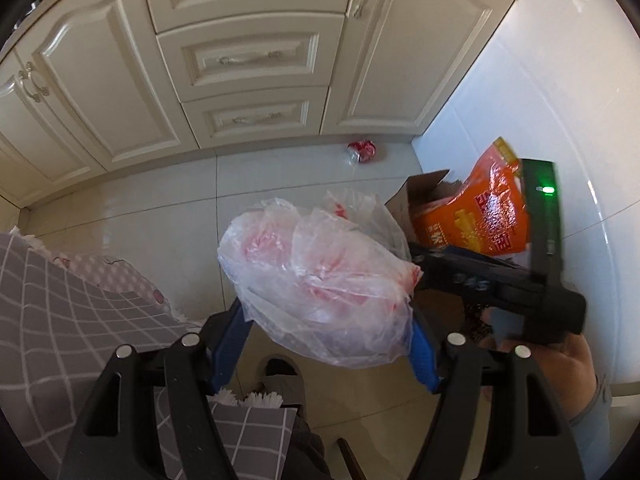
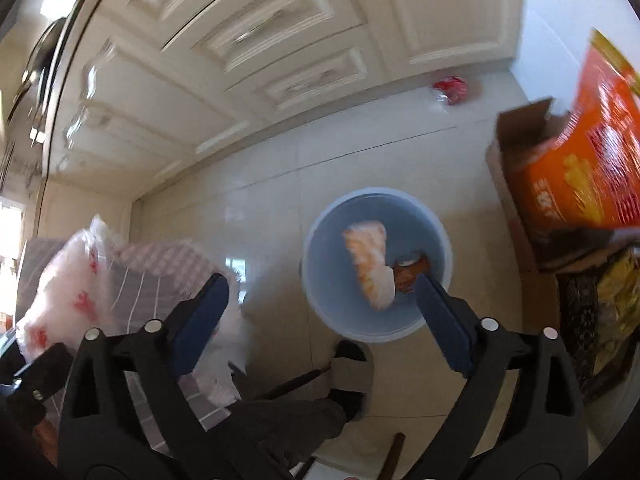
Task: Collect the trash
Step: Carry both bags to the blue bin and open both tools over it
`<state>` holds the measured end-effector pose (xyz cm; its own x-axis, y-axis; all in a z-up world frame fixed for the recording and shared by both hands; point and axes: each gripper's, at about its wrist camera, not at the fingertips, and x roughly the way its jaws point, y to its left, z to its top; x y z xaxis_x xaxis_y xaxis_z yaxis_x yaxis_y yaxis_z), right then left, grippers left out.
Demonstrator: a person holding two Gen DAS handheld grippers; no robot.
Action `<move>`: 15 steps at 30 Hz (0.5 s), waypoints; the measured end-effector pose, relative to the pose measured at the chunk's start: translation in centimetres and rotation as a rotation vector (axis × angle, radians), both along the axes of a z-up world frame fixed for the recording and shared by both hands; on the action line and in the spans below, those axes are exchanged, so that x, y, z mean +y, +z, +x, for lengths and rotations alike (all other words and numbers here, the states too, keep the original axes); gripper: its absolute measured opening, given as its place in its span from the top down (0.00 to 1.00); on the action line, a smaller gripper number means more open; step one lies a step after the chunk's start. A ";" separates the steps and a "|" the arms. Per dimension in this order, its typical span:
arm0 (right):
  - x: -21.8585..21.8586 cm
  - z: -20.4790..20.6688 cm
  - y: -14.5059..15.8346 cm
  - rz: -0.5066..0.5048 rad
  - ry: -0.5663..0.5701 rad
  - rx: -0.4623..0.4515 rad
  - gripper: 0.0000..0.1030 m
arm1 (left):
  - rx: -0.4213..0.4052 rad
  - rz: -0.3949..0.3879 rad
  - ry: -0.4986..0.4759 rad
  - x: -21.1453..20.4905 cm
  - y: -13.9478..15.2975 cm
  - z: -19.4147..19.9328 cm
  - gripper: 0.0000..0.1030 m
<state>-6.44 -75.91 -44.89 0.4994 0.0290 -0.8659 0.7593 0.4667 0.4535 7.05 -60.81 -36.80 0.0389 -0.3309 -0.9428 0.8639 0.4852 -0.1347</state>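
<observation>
Crinkled clear bag (image 1: 320, 276), gripped in left gripper (image 1: 326, 340). Right gripper (image 2: 320, 312), jaws open, above round blue bin (image 2: 378, 332); cardboard box (image 2: 516, 184) beside.

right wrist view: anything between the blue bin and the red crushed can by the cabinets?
Nothing: only bare floor tile between the blue bin and the red can in the right wrist view.

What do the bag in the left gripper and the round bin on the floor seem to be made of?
Bag: thin, translucent plastic film, going by its crinkles, gloss and red print showing through. Bin: probably moulded plastic, smooth, matte, pale blue, with a thin even rim.
</observation>
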 end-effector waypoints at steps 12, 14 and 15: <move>-0.6 -3.4 4.6 -0.066 -0.074 -0.076 0.10 | -0.030 0.069 -0.038 -2.4 -2.1 -0.9 0.13; -0.1 -3.1 5.5 -0.077 -0.062 -0.090 0.10 | -0.029 0.054 -0.024 -2.0 -1.5 -0.7 0.13; 0.2 -3.0 5.9 -0.084 -0.056 -0.093 0.10 | -0.029 0.044 -0.016 -1.7 -1.0 -0.5 0.13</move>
<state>-9.45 -75.69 -39.00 0.5764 -0.0716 -0.8140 0.7419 0.4635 0.4845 6.57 -62.46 -37.80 0.0614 -0.2896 -0.9552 0.8748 0.4765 -0.0882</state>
